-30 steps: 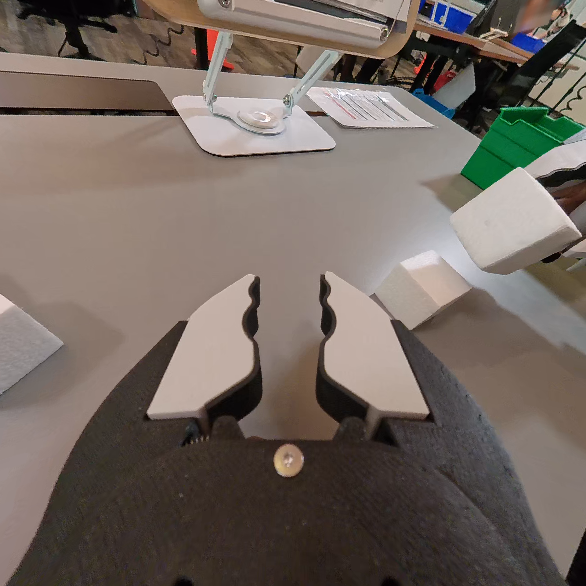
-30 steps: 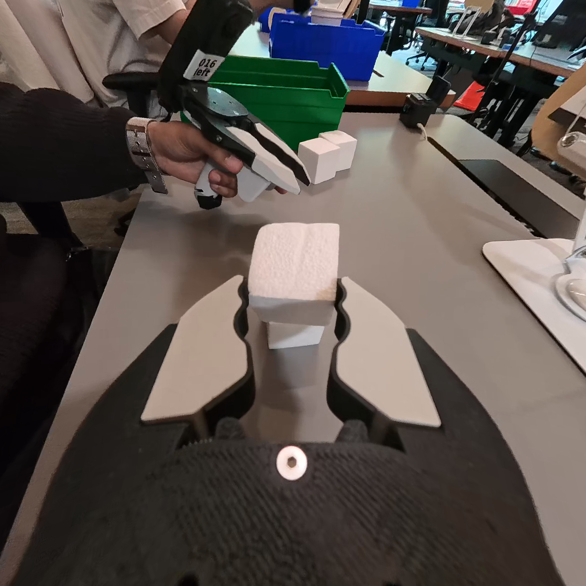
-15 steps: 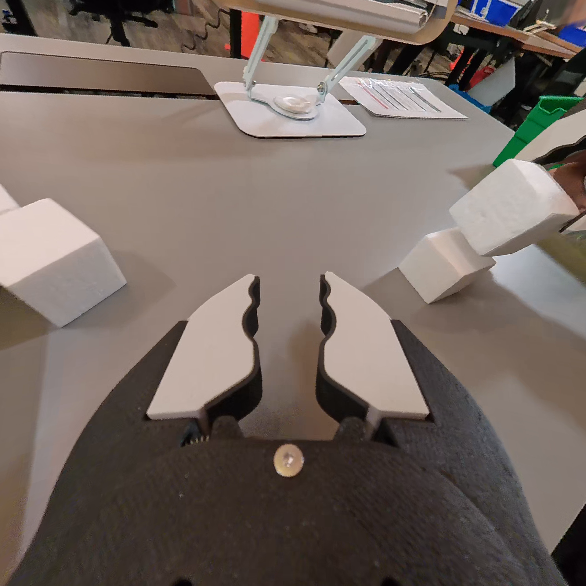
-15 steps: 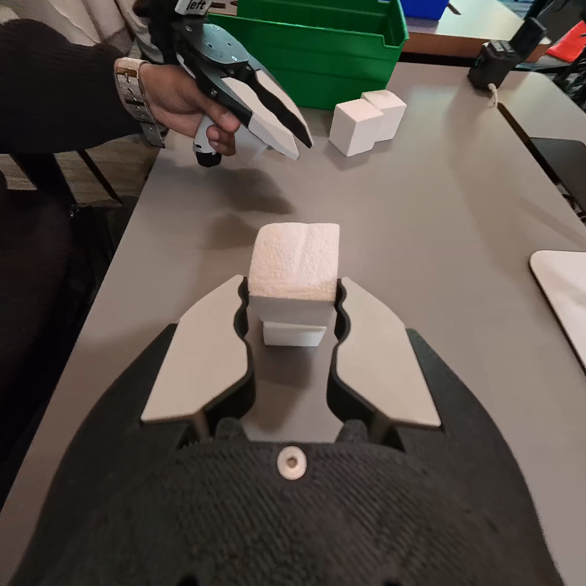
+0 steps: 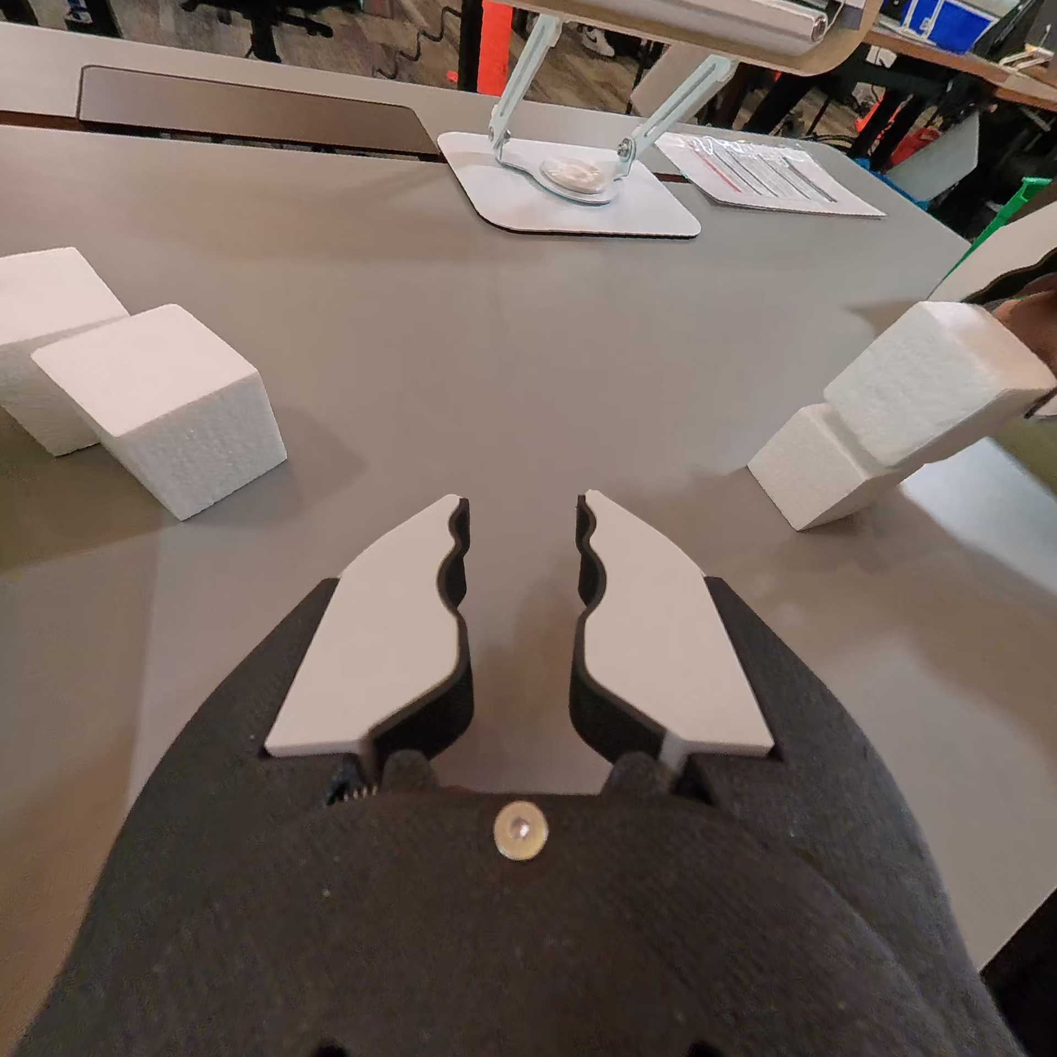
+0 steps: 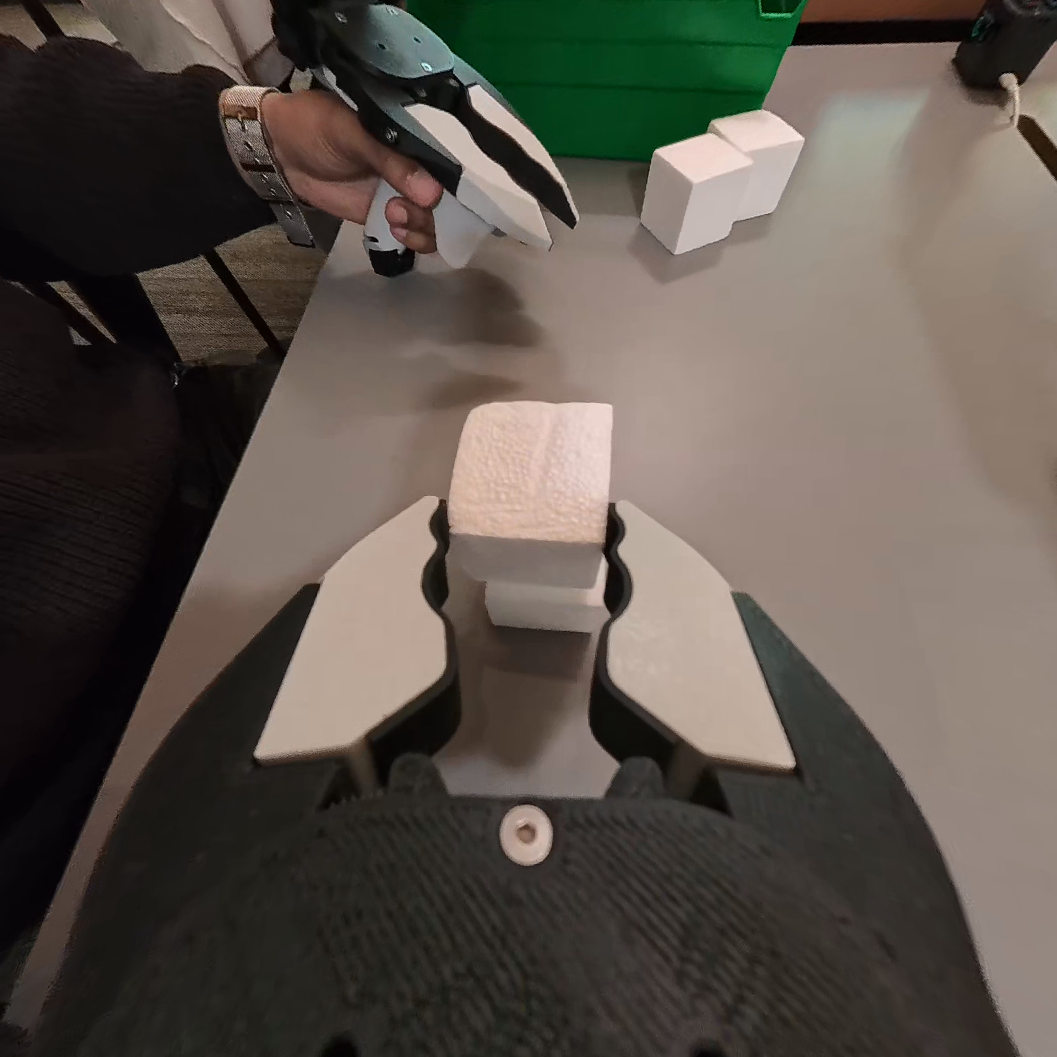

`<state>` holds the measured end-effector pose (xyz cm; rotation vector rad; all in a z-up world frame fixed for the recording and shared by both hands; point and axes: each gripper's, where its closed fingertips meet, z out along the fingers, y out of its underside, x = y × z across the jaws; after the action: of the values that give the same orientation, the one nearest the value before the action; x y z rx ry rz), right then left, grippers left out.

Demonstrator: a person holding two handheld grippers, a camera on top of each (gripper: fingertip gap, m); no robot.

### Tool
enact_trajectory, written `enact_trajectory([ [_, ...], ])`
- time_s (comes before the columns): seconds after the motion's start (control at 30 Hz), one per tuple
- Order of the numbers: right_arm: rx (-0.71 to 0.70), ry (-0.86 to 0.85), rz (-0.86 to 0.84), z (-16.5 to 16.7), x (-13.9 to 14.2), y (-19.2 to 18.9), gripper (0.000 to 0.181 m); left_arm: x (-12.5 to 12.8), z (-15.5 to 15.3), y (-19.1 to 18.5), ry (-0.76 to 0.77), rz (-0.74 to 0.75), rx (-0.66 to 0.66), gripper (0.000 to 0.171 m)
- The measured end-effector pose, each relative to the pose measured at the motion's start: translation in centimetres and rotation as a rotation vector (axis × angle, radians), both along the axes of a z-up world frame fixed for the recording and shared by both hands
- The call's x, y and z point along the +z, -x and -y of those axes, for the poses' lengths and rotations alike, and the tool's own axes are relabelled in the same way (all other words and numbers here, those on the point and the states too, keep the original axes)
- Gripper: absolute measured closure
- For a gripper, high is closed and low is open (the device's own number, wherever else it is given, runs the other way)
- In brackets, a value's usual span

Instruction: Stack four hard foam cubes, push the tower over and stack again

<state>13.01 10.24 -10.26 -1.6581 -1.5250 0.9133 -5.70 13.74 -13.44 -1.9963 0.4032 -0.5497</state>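
Note:
My right gripper (image 6: 526,515) is shut on a white foam block (image 6: 532,475) and holds it right over a second foam block (image 6: 543,609) that rests on the grey table (image 6: 801,457). Whether the two blocks touch I cannot tell. In the left wrist view the held block (image 5: 926,383) and the block under it (image 5: 812,475) are at the right. My left gripper (image 5: 521,503) is open and empty above the table. It also shows in the right wrist view (image 6: 549,217), held by a hand. Two more foam blocks (image 5: 160,406) lie to its left.
A green bin (image 6: 618,68) stands at the table's far end, behind the two foam blocks (image 6: 720,177). A white stand base (image 5: 566,189) and a printed sheet (image 5: 766,177) lie at the far side. A dark device with a cable (image 6: 995,51) is at the right. One gripper's finger ends stand about 20 centimetres off the other's.
My left gripper has swung left, bringing the two foam blocks on the left into view. My right gripper has lowered its foam block closer onto the block beneath.

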Motion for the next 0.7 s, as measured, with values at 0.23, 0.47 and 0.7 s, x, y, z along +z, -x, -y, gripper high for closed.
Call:
enact_trajectory([
  [0.23, -0.005, -0.006, 0.032, 0.3, 0.0, 0.1, 0.128, 0.1, 0.1, -0.1, -0.003, -0.002, -0.003, 0.135],
  [0.47, -0.016, -0.021, 0.026, 0.0, 0.1, -0.1, 0.128, -0.1, -0.1, 0.4, 0.003, -0.014, 0.016, 0.135],
  [0.7, 0.004, 0.008, 0.044, -0.1, -0.6, 0.0, 0.128, 0.0, -0.1, 0.4, 0.009, 0.005, 0.017, 0.135],
])
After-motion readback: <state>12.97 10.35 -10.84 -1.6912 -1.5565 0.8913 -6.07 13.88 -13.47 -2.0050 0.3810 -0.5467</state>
